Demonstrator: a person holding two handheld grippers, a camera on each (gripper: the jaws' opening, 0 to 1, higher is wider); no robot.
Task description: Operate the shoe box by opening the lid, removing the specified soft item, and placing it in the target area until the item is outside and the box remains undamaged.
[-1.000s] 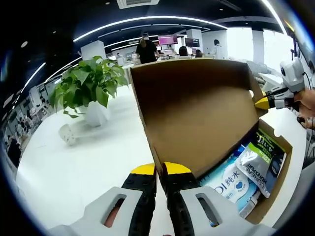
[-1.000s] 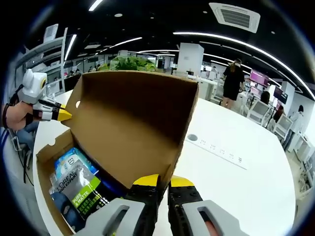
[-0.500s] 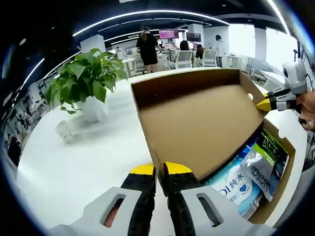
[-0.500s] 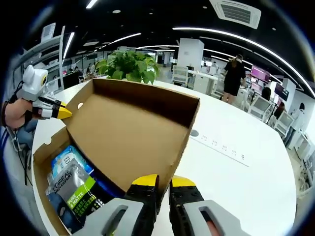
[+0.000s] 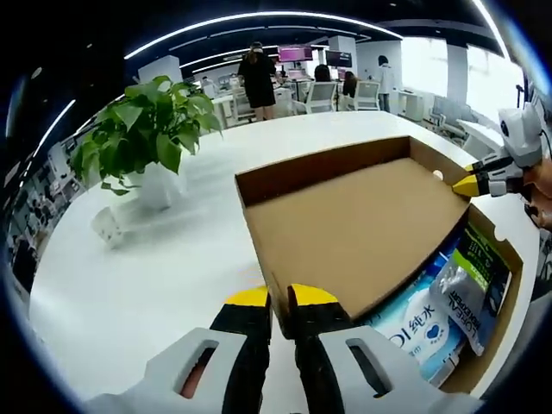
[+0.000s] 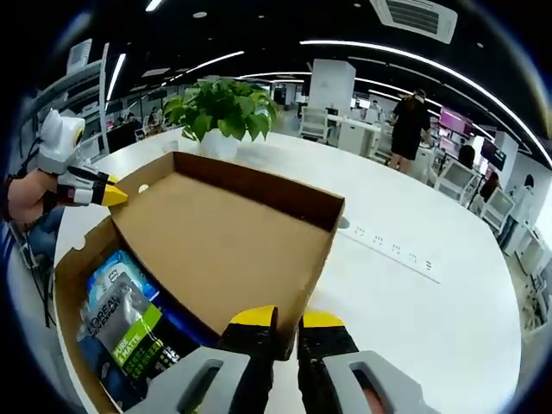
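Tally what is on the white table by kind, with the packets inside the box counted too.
Cardboard box: 1
Potted plant: 1
Packets in the box: 2 that I can tell apart, one blue and white, one silver with green; more may lie under them
Total: 4

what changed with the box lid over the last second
The lid swung further back, from near upright to lying well open. The left gripper and right gripper each kept its fingers pinched on a lid corner. The soft packets stayed inside the shoe box.
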